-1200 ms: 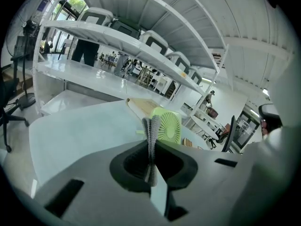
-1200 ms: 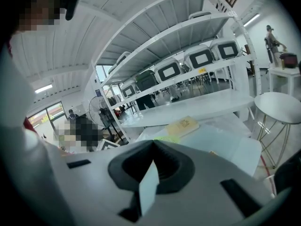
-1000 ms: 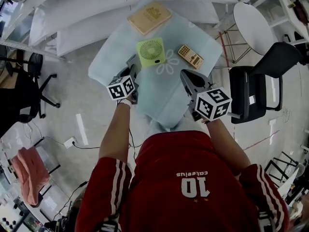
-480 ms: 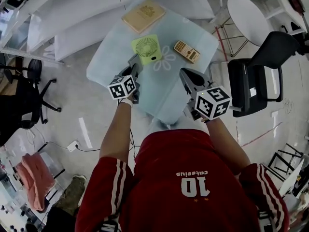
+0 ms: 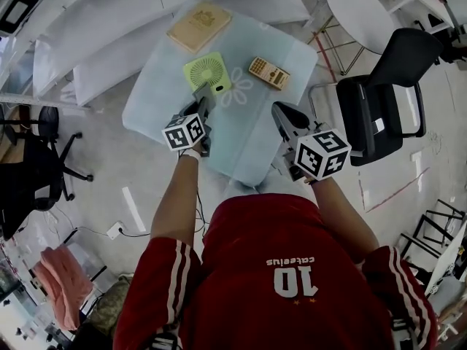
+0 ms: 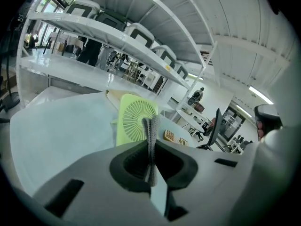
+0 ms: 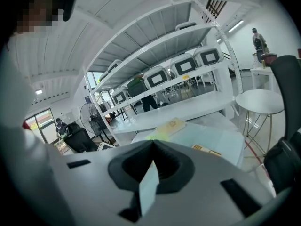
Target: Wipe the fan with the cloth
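Since a second ago the table (image 5: 157, 100) and all it carries have slid toward 10 o'clock in the head view. Both grippers keep their places in the picture, and the black chair (image 5: 387, 100) has drifted up at 3 o'clock.

The table is a pale blue-green square with rounded corners and a smooth, faintly glossy top. It stands on a polished grey floor (image 5: 109, 166). Long white shelves (image 5: 95, 20) run behind it at 11 o'clock, and a round white side table (image 5: 361, 6) stands at 1 o'clock.

The fan (image 5: 206, 72) lies flat near the table's middle. It is a light-green square body with a round grille of thin radial ribs. A tan calculator (image 5: 268, 73) with rows of small keys lies at 3 o'clock of the fan, and a flat tan book (image 5: 198, 26) lies at 11 o'clock of it.

The left gripper (image 5: 202, 97) hangs just at 6 o'clock of the fan. Whether it touches the fan I cannot tell. Its jaws are clamped on the cloth (image 6: 151, 135), a thin grey strip with a ribbed, knitted look that stands upright between them in front of the fan's grille.

The right gripper (image 5: 281, 111) hangs over the table's 4 o'clock edge, well apart from the fan. Its jaws are pressed together with nothing between them.
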